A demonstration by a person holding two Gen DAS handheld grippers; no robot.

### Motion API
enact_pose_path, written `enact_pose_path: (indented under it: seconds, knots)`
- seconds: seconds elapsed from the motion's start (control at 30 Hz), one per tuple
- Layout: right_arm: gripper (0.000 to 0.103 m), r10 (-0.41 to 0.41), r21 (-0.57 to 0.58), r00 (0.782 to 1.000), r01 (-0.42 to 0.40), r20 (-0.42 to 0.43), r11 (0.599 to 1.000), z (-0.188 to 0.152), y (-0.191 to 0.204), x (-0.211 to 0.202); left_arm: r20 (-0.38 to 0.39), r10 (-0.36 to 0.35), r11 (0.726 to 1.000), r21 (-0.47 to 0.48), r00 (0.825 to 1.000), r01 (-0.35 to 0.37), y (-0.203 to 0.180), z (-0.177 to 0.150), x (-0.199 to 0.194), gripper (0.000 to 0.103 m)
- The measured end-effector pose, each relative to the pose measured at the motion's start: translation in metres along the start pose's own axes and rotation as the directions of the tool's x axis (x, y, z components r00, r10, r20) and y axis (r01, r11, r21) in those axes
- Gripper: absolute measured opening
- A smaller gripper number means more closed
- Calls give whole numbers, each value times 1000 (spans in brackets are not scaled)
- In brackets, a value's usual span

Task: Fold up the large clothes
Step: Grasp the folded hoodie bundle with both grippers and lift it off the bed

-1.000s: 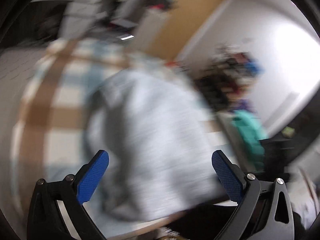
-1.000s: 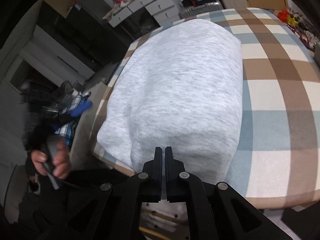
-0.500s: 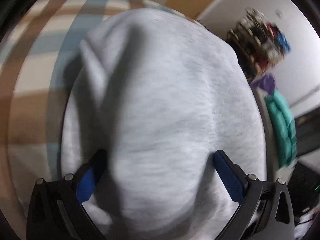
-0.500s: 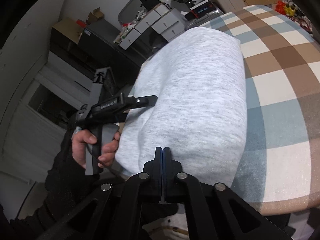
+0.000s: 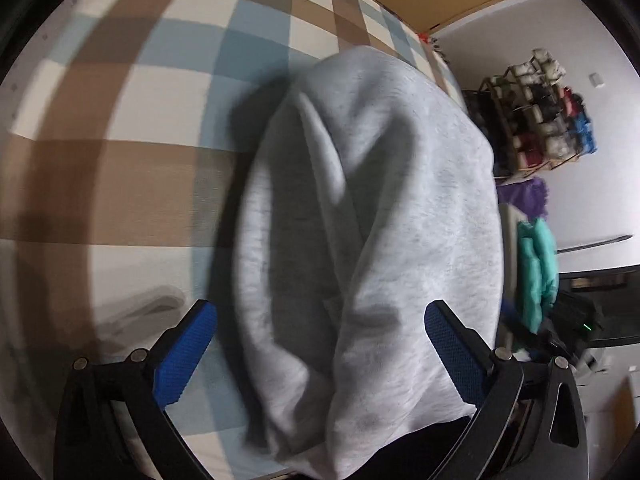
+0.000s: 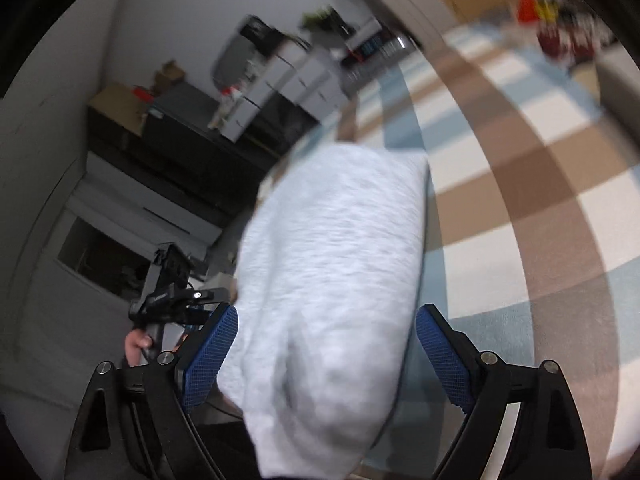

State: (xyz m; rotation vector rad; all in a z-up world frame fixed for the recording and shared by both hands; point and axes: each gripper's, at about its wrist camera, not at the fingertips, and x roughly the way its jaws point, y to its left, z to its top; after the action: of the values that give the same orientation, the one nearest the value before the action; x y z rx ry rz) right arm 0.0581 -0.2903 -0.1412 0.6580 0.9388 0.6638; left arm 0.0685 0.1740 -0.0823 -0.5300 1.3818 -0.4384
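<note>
From the left wrist view, the left gripper (image 5: 320, 344) has its blue-padded fingers (image 5: 184, 356) spread wide with nothing clamped between them. The grey garment (image 5: 368, 248) lies folded into a long bundle on the checked cloth (image 5: 120, 184) that covers the table, running away from the camera; its near end hangs at the table edge between the two fingers. A raised crease runs along the upper layer, and the bundle casts a dark shadow on its left. This view alone shows a shoe rack (image 5: 536, 120) against the white wall, with purple and teal fabric (image 5: 536, 264) heaped below it.

From the right wrist view, the right gripper (image 6: 326, 356) is likewise wide apart, its pads (image 6: 210, 356) on either side of the garment (image 6: 336, 280) but not pinching it; whether they touch the fabric cannot be told through the blur. Here the bundle looks smooth and pillow-like, lying along the left edge of the checked cloth (image 6: 520, 184). Only this view shows the left gripper (image 6: 172, 300) from outside, held in the person's hand (image 6: 138, 346) just beside the garment, and grey drawer units (image 6: 280, 92) across the room.
</note>
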Motion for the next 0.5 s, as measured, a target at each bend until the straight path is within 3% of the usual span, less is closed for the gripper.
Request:
enact_pose_path:
  seconds: [0.07, 0.2, 0.33, 0.5]
  knots:
    - [92, 10, 54, 998, -7, -54, 999, 6, -14, 13, -31, -64, 998, -11, 997, 63, 2, 0, 6, 101]
    - [92, 33, 102, 991, -20, -129, 995, 11, -27, 36, -103, -58, 998, -21, 993, 56, 4, 2, 20, 102]
    - [92, 71, 99, 977, -52, -200, 994, 6, -25, 59, -164, -103, 994, -1, 981, 105, -4, 5, 26, 101]
    - [92, 90, 98, 973, -71, -212, 993, 7, -26, 67, -228, -131, 979, 122, 965, 161, -28, 2, 39, 101]
